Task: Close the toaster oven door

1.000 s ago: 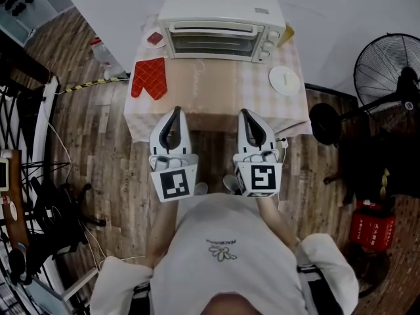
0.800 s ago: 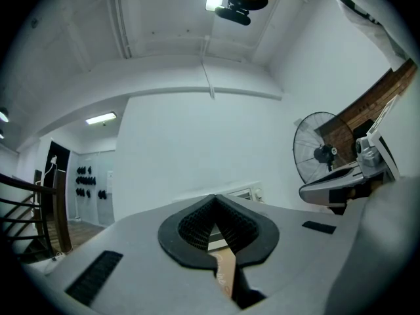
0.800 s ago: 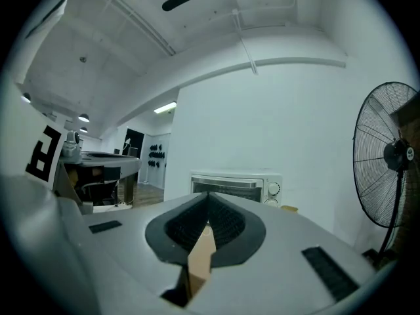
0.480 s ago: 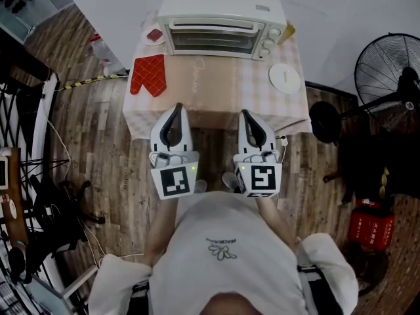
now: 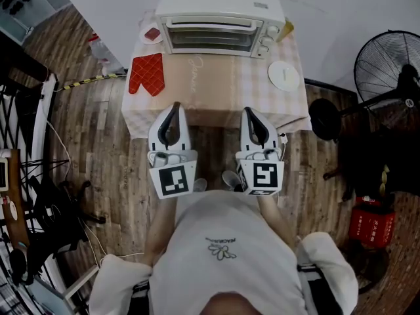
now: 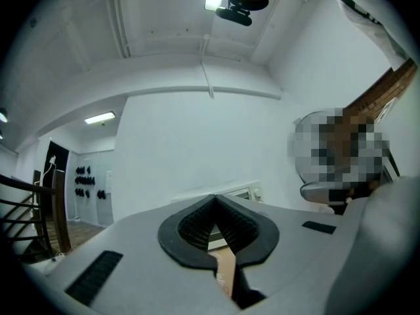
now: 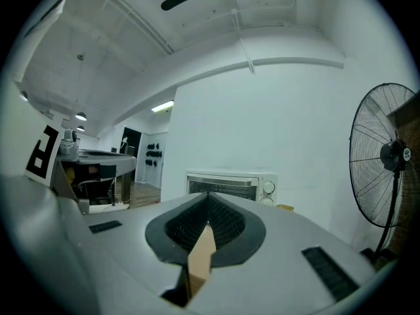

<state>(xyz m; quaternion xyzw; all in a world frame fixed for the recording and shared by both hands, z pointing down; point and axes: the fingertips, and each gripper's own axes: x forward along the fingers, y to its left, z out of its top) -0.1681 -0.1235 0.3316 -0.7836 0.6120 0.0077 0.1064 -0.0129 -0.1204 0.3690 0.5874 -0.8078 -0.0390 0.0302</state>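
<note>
A white toaster oven [image 5: 220,5] stands at the far side of the table [image 5: 216,94], its glass door [image 5: 210,39] upright against the front with the handle along the top. Both grippers hang short of the table's near edge, well away from the oven. My left gripper [image 5: 173,112] is shut with nothing between its jaws, and so is my right gripper [image 5: 252,118]. The left gripper view shows the left gripper [image 6: 213,202] with the oven [image 6: 240,193] just past its tip. In the right gripper view the right gripper [image 7: 209,201] points at the oven [image 7: 230,184].
A red oven mitt [image 5: 147,73] lies on the table's left part, a white plate [image 5: 284,75] on its right, and a small red dish [image 5: 153,35] beside the oven. A standing fan [image 5: 387,71] is at the right. Racks and cables crowd the left floor.
Both grippers have stayed shut in about the same place before the table. The head view has shifted slightly. The oven door looks the same.
</note>
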